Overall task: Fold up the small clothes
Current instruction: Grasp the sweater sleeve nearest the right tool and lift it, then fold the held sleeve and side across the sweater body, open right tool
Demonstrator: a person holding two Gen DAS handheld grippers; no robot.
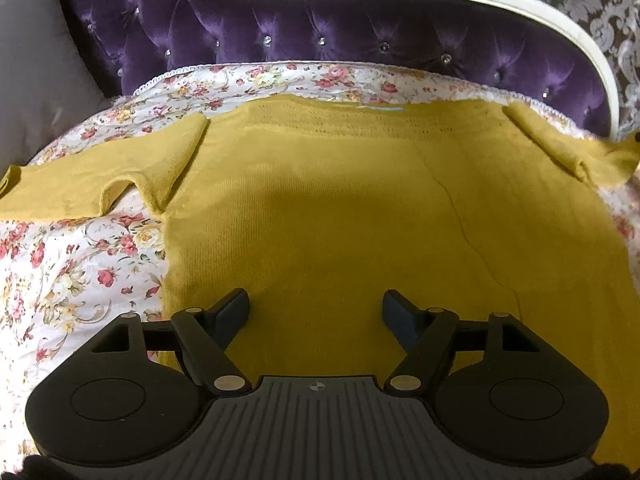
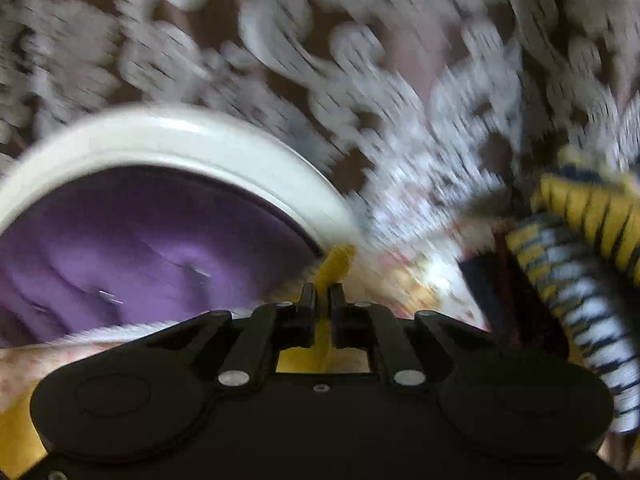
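Observation:
A mustard-yellow knitted sweater (image 1: 340, 208) lies flat on the floral bedspread (image 1: 72, 272), neck toward the headboard, both sleeves spread out sideways. My left gripper (image 1: 316, 308) is open and empty, low over the sweater's lower middle. In the blurred right wrist view, my right gripper (image 2: 322, 300) is shut on a strip of the yellow sweater (image 2: 336, 264), which sticks out past the fingertips. It is near the headboard's right end.
A purple tufted headboard (image 1: 320, 32) with a cream frame (image 2: 180, 136) stands behind the bed. A grey pillow (image 1: 36, 60) lies at the far left. Striped yellow, blue and white clothes (image 2: 580, 272) lie at the right. Patterned wall behind.

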